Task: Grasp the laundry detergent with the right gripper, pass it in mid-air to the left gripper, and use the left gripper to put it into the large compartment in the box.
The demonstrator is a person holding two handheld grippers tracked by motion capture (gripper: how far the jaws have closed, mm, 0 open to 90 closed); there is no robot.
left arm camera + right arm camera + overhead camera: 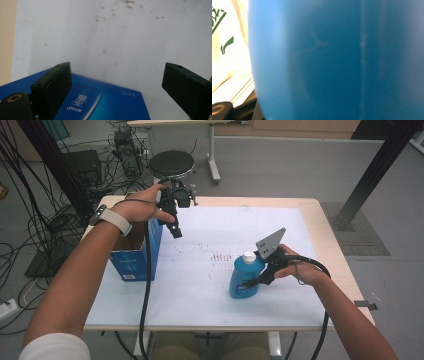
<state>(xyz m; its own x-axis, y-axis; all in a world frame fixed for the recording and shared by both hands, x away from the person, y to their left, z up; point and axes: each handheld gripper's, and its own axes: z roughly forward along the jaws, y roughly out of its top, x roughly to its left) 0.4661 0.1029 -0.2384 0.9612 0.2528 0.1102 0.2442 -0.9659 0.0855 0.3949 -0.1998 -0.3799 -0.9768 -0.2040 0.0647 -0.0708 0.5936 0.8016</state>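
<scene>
White-covered table (210, 295) with brown specks, open blue carton (142, 255) at its left edge, blue bottle (245, 277) with white cap standing right of centre, right gripper (260, 279) pinching the bottle's side, left gripper (176, 231) spread wide above the carton's corner

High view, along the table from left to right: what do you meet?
Blue box → left gripper → blue bottle → right gripper, shut on the bottle.
</scene>
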